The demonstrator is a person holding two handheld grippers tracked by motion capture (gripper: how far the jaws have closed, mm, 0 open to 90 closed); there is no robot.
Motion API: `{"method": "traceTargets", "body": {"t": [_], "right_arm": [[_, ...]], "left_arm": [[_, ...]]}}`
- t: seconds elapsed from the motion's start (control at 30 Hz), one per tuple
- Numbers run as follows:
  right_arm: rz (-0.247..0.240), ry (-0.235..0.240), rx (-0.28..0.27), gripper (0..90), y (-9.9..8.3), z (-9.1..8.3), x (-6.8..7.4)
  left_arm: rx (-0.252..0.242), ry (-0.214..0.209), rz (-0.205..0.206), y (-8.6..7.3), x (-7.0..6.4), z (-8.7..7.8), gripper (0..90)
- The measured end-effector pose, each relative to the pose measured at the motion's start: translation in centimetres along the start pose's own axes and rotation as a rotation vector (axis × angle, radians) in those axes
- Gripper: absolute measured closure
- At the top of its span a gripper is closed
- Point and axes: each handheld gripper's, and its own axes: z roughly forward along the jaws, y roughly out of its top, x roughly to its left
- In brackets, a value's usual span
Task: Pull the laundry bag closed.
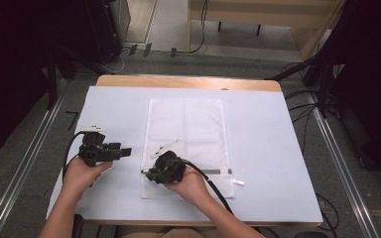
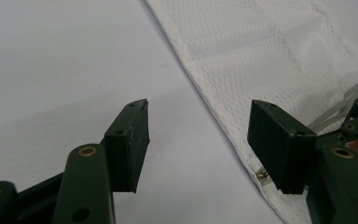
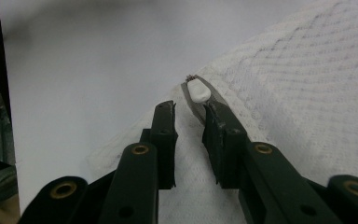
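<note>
Where mesh bag (image 1: 186, 144) ends, open tabletop (image 1: 263, 148).

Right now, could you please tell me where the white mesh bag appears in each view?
High view: the mesh bag lies mid-table, its long side running away from the person.
Left gripper view: it runs from top centre down to the lower right, passing behind the right-hand jaw.
Right gripper view: it covers the right half and lies under both jaws.
Shared landmark: the bag's zipper, along the bag's near end.
</note>
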Motion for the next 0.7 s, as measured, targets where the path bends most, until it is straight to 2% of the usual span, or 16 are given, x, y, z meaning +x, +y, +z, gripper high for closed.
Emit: {"method": "traceTargets", "body": {"t": [0.27, 0.33, 0.47, 0.53, 0.7], "right_arm": [[0.019, 0.002, 0.011, 74.5, 0.7, 0.9, 0.2], [0.011, 0.001, 0.009, 74.5, 0.8, 1.0, 0.2], [0.029, 0.002, 0.017, 75.1, 1.6, 1.4, 0.3], [0.022, 0.002, 0.017, 75.6, 1.7, 1.5, 0.3], [0.022, -0.016, 0.034, 85.2, 1.8, 2.0, 0.1]], "left_arm": [[0.001, -0.003, -0.001, 0.0, 0.0, 0.0, 38.8], [-0.001, -0.001, 0.0, -0.1, -0.1, 0.0, 38.8], [-0.006, -0.002, 0.001, -0.1, -0.1, -0.1, 38.8], [-0.006, -0.007, -0.001, -0.1, -0.1, -0.2, 38.9], [-0.002, -0.004, 0.012, -0.4, 0.0, -0.3, 39.5]]}}
